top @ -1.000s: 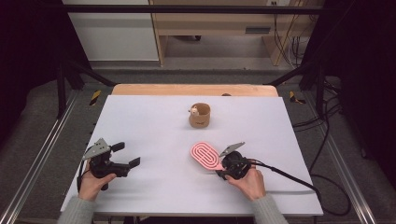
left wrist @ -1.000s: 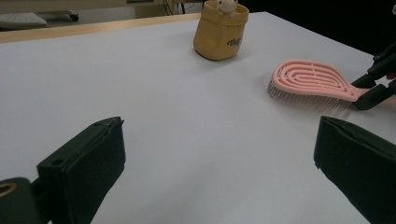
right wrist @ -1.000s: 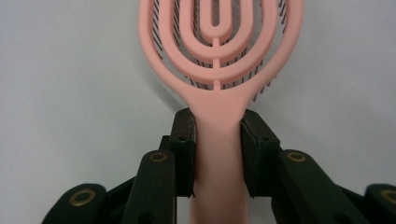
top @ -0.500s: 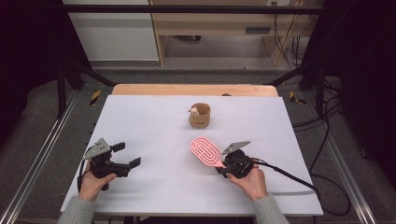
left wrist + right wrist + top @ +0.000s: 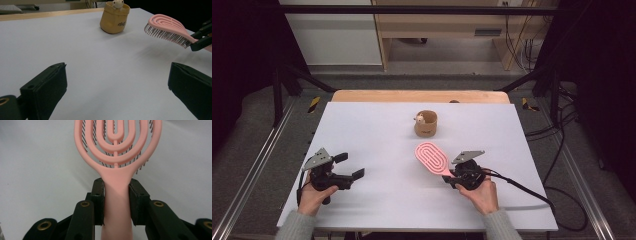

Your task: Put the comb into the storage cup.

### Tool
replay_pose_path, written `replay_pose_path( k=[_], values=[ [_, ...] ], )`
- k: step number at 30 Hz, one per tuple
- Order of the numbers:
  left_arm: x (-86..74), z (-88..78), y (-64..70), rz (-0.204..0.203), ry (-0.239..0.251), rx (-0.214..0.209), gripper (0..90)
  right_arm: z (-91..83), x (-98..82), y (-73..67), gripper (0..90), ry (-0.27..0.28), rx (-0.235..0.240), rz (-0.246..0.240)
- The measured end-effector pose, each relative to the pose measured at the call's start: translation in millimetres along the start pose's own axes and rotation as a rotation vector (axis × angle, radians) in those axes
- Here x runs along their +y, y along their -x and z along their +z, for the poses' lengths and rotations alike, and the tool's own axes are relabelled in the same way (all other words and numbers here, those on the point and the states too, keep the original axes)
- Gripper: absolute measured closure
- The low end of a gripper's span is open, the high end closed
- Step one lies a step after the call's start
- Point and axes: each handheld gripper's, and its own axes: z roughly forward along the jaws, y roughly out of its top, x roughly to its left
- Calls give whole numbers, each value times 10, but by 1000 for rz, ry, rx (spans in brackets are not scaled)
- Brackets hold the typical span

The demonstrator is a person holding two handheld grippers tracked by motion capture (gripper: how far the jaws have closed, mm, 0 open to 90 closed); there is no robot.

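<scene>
Pink hairbrush (image 5: 432, 158) clamped by its handle in the right claw (image 5: 455, 175)

The brush is lifted off the white table (image 5: 377, 125), bristles down, its head on the near side of the tan pouch (image 5: 426, 124) and well apart from it. The left claw (image 5: 349, 167) rests far to the pouch's near left, jaws wide apart and holding nothing.

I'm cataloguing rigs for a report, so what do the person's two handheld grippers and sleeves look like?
Both are black two-jaw tools. The left gripper and the right gripper each carry a grey three-cornered plate on top. Flat, blocky black pads face the jaws; brass-coloured rivets mark the linkage arms. A black cable trails from the right one. The person wears grey knit sleeves.
</scene>
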Motion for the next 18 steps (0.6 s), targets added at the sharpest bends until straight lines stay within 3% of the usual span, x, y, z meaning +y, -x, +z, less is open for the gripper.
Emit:
replay_pose_path(
  k=[18],
  values=[
    [29,102,121,-16,-9,-23,21,-57,15,-5,692,67,23,-8]
  ],
)
